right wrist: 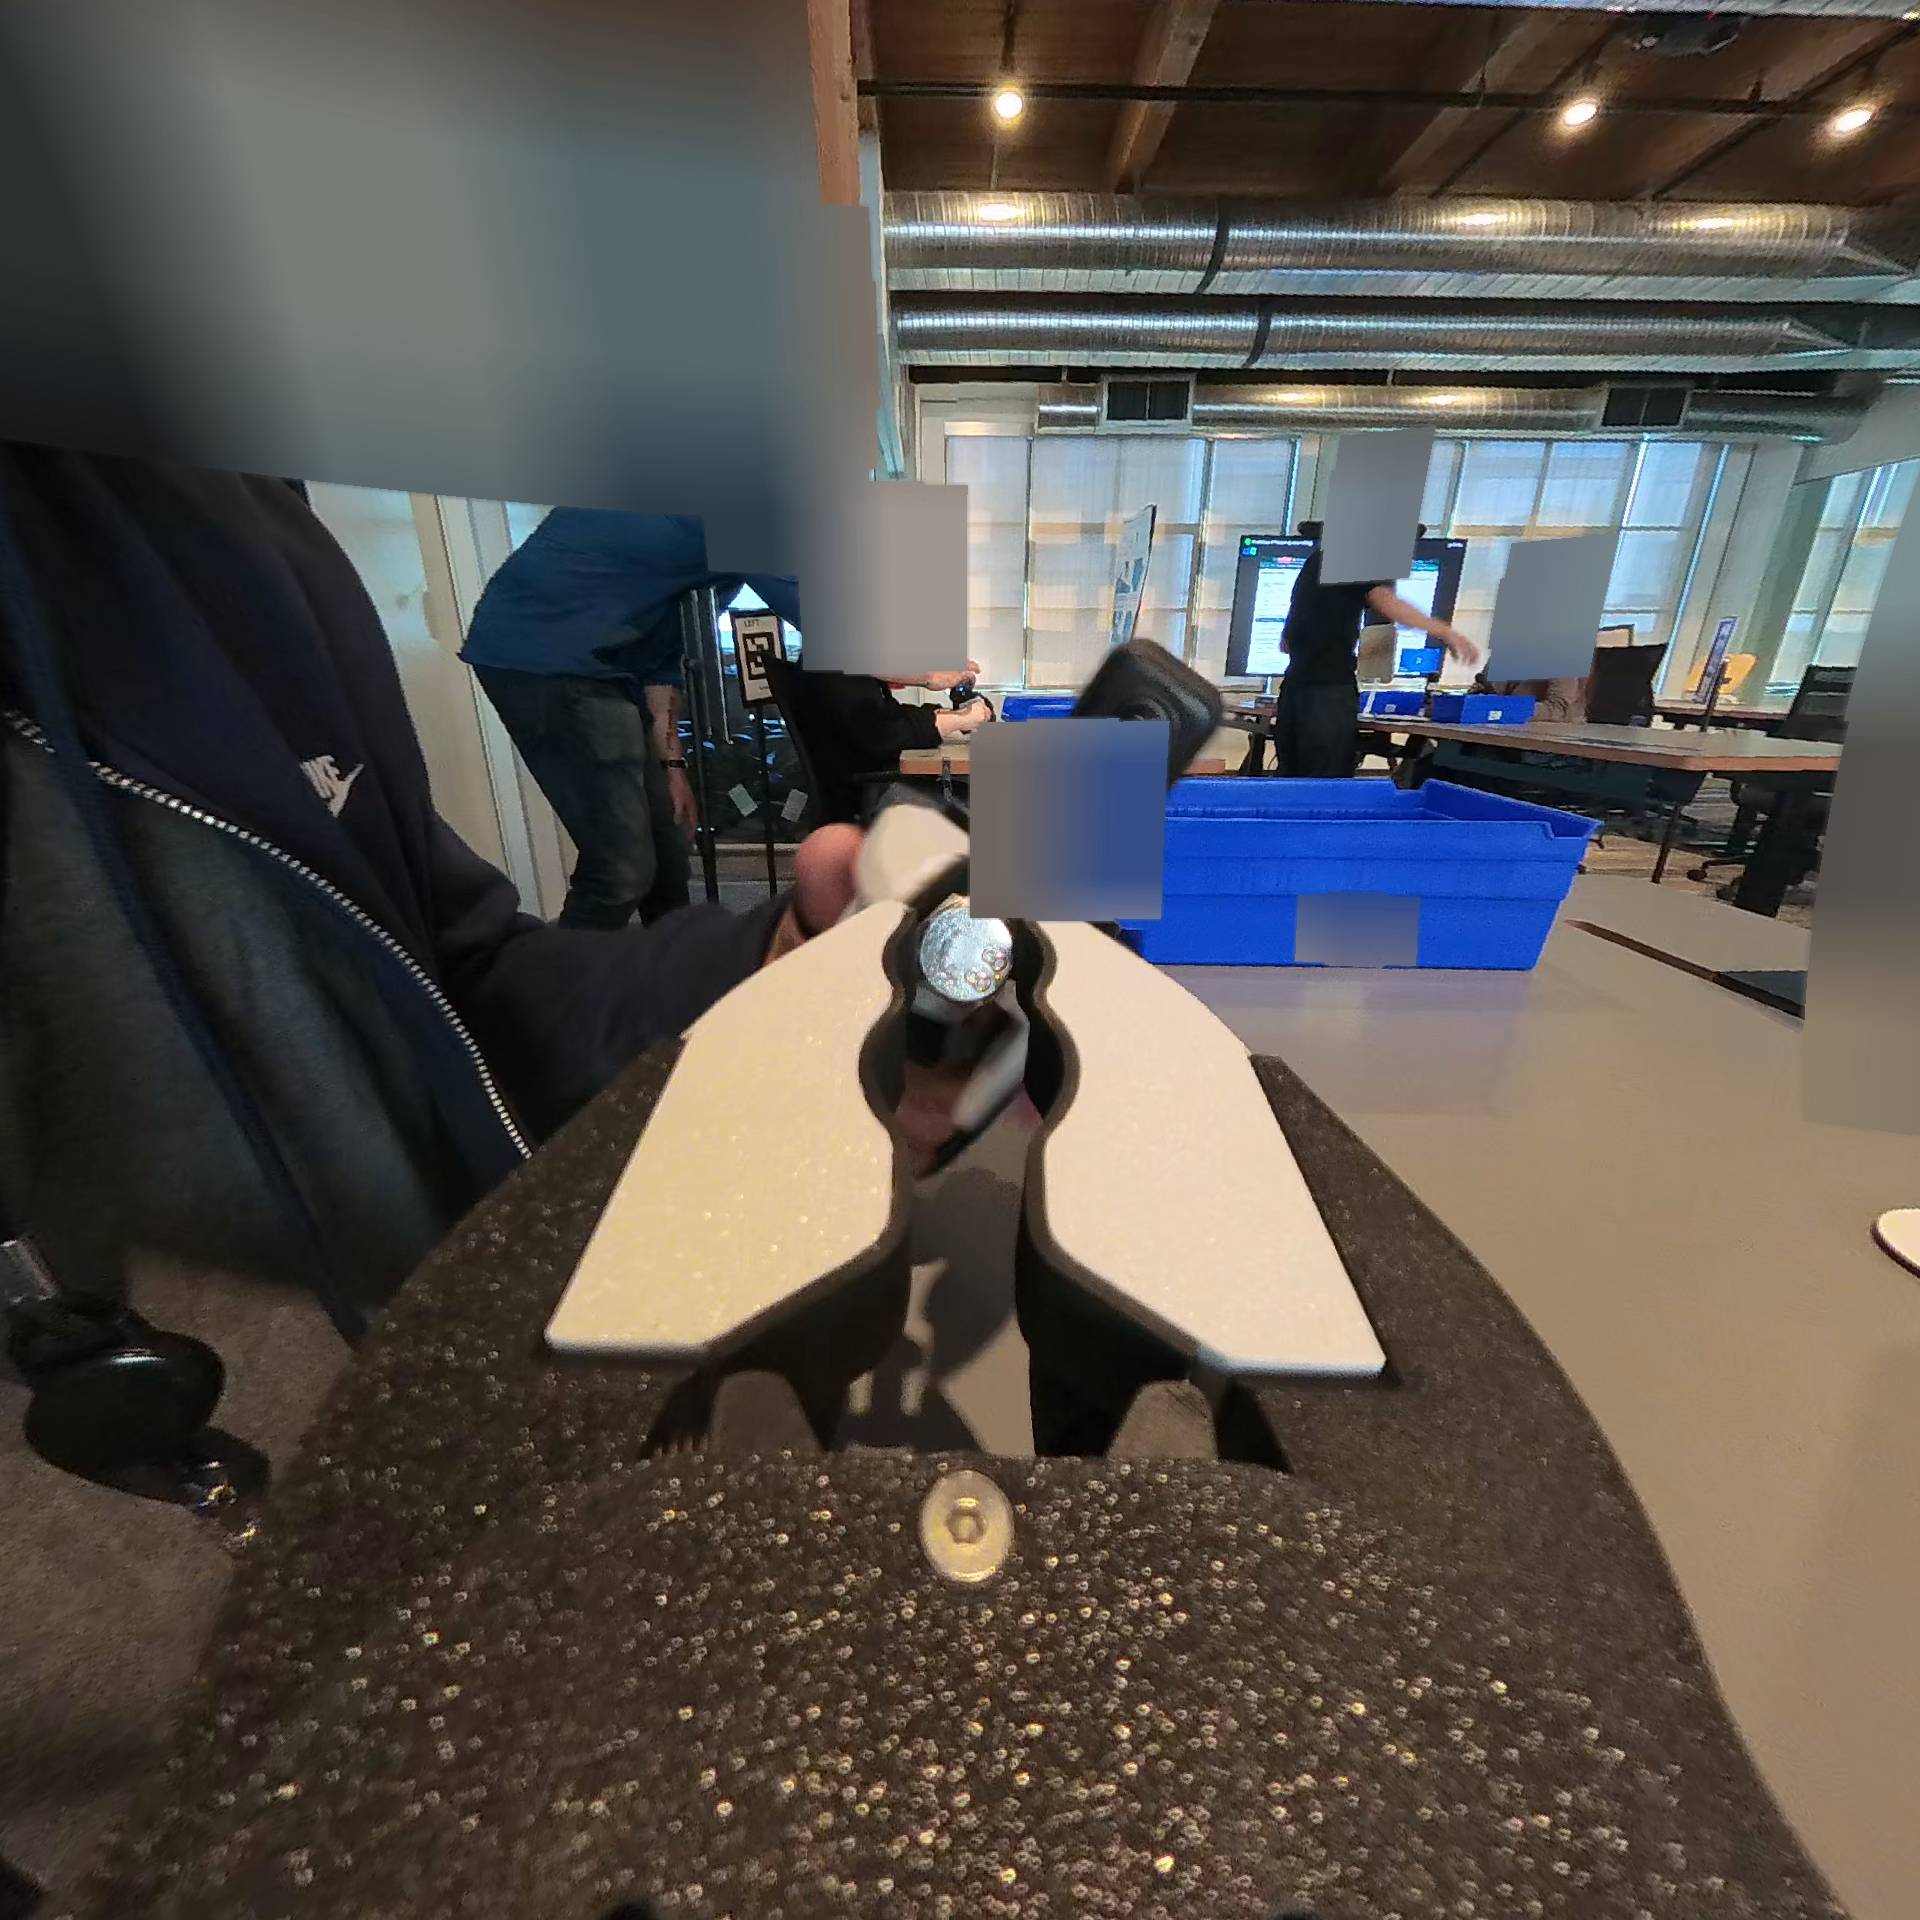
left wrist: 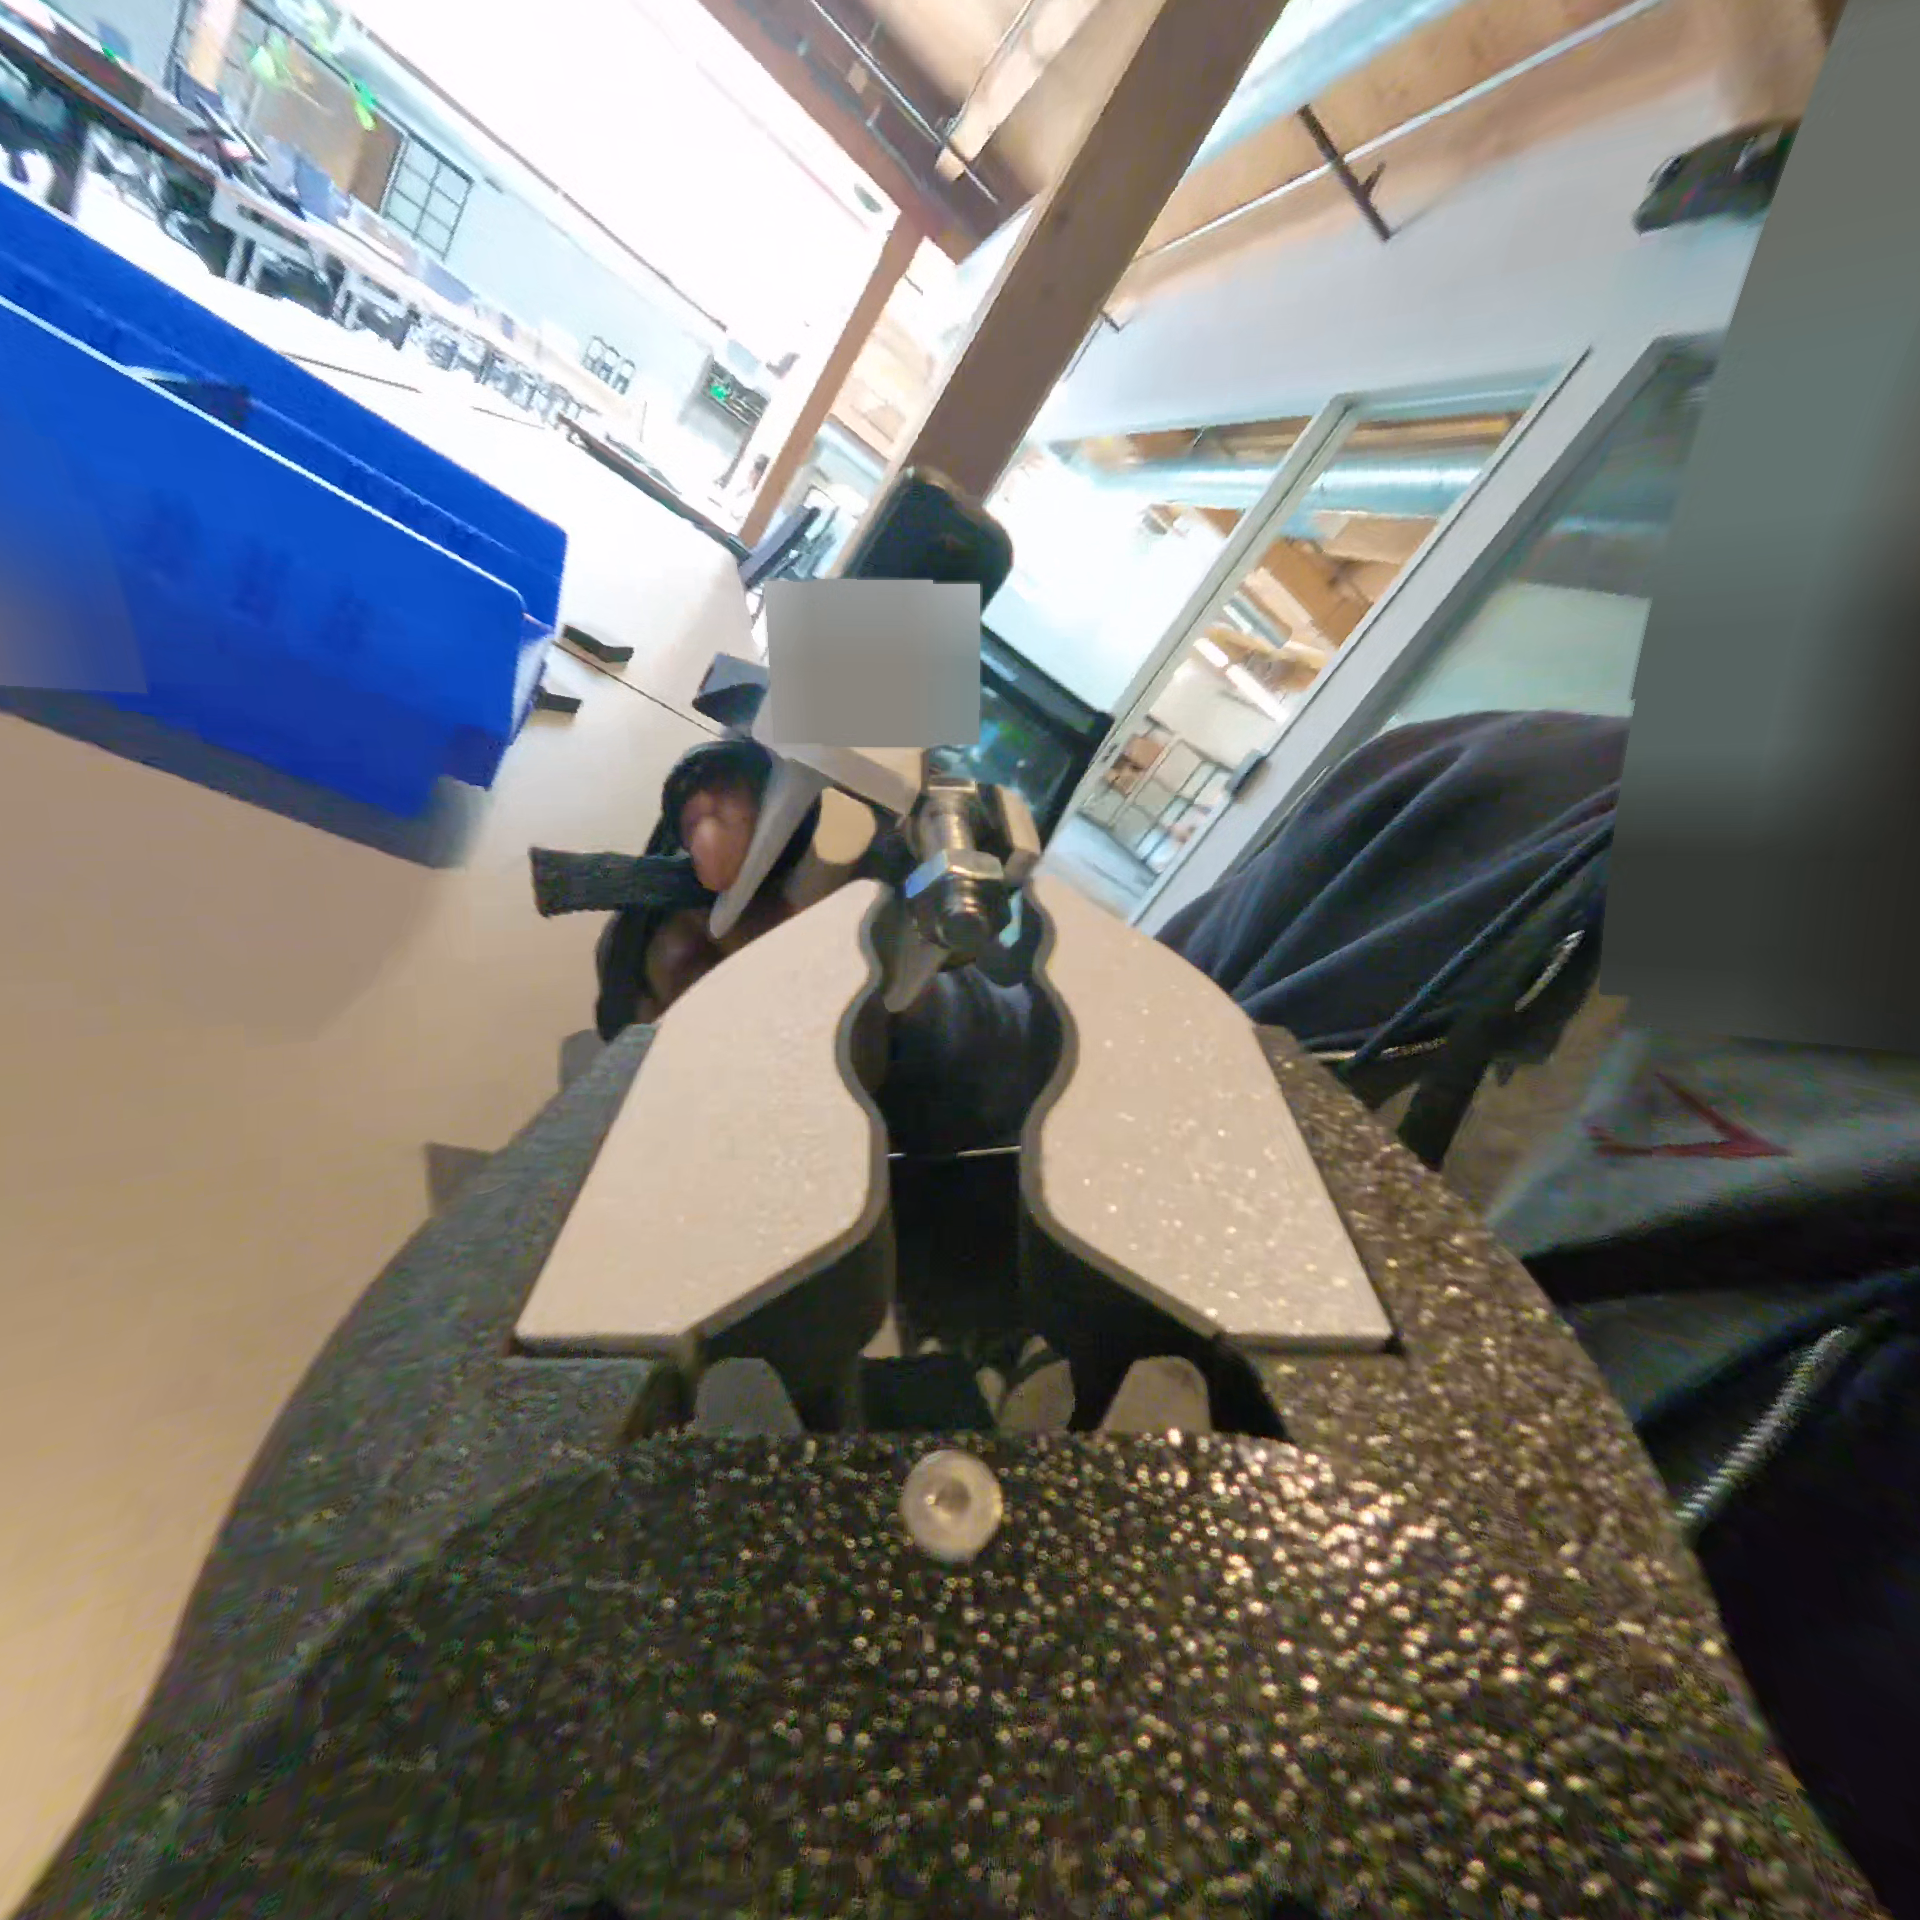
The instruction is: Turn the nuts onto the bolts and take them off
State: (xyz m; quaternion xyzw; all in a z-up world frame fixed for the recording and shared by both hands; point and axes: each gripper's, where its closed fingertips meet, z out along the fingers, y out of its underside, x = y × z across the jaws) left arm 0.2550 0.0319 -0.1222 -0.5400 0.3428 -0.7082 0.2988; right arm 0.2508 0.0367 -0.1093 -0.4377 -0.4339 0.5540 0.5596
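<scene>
Your left gripper (left wrist: 961, 914) has its jaws closed on a hex nut (left wrist: 954, 871) right at the tips; the nut sits on the threaded shank of a bolt (left wrist: 943, 812) that runs away from the camera toward your other tool. Your right gripper (right wrist: 966, 961) meets it head-on: its jaws are clamped around the bolt's head (right wrist: 964, 954), whose round stamped face points back at that camera. The two grippers face each other nose to nose, with nut and bolt held between them, up off the table (right wrist: 1507, 1143).

In the left wrist view the right gripper's pale fingers (left wrist: 771, 844) show just beyond the nut, with your hand (left wrist: 717, 831) behind them. In the right wrist view a pale finger of the left gripper (right wrist: 914, 847) pokes out just above and left of the bolt head, your dark blue zip jacket (right wrist: 260, 883) filling the left side.

A blue plastic bin (right wrist: 1361, 873) stands on the table beyond the grippers, well apart from them. A small white round thing (right wrist: 1899, 1236) lies at the table's right edge, cut off by the frame.
</scene>
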